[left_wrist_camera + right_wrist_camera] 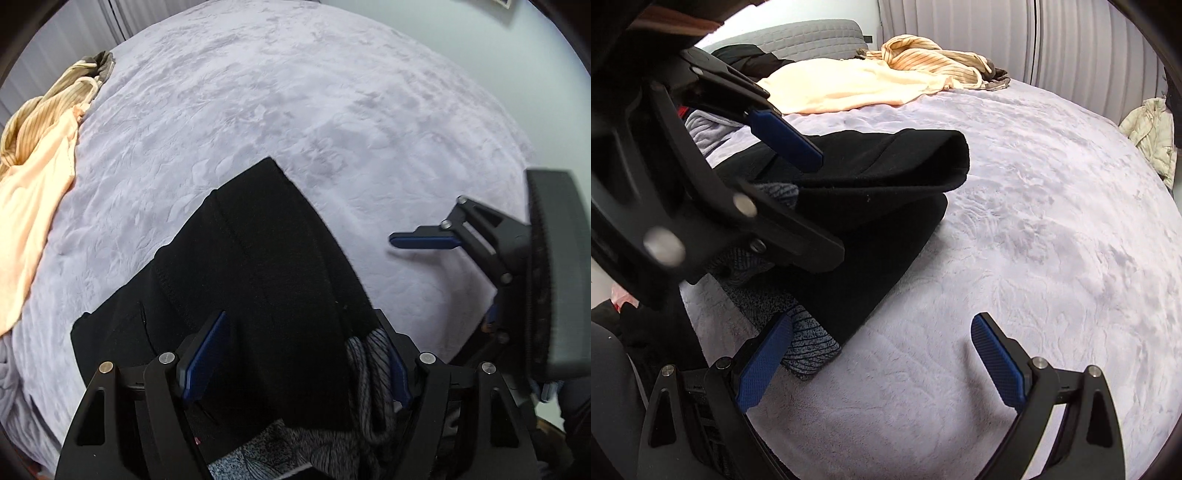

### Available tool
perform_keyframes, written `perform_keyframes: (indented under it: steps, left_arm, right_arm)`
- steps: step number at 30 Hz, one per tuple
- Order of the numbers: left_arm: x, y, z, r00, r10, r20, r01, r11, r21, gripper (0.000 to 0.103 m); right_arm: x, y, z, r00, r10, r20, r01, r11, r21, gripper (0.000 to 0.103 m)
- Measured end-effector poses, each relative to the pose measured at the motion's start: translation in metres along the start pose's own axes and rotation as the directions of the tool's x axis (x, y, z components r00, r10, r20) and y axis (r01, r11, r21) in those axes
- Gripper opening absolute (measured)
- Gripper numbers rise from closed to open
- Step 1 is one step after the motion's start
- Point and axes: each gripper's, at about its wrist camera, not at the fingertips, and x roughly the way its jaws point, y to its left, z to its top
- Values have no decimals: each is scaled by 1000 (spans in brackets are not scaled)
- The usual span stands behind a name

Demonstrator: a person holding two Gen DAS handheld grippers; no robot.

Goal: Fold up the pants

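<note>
Both grippers (left (299,354), right (882,363)) gape over seemingly folded black pants (251,266).

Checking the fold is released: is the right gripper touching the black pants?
Apart. The right wrist view shows the right gripper open over bare blanket, beside the black pants.

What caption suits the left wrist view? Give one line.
Open left claw straddles folded black pants on a lavender blanket.

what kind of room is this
Most likely a bedroom: a bed with a plush lavender blanket, a quilted grey headboard, and loose clothes piled by the black pants.
</note>
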Motion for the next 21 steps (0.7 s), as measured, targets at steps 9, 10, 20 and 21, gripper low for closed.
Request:
perform_keyframes:
  steps: [9, 10, 20, 21]
  left_arm:
    - [-64, 73, -25, 979, -67, 194, 109, 971, -213, 77]
    - [-66, 85, -30, 977, -46, 206, 98, 964, -248, 77]
    - [-10, 141, -83, 978, 185, 93, -128, 894, -428, 77]
    - [-9, 143, -88, 977, 190, 101, -127, 889, -440, 77]
  right_arm:
    - [-33, -2, -7, 996, -92, -10, 92, 995, -26, 98]
    - [-43, -2, -6, 996, -94, 11, 94, 996, -10, 98]
    - [-20, 35, 24, 999, -30, -18, 30, 999, 14, 103]
    - [-12, 32, 19, 998, -32, -49, 34, 999, 42, 103]
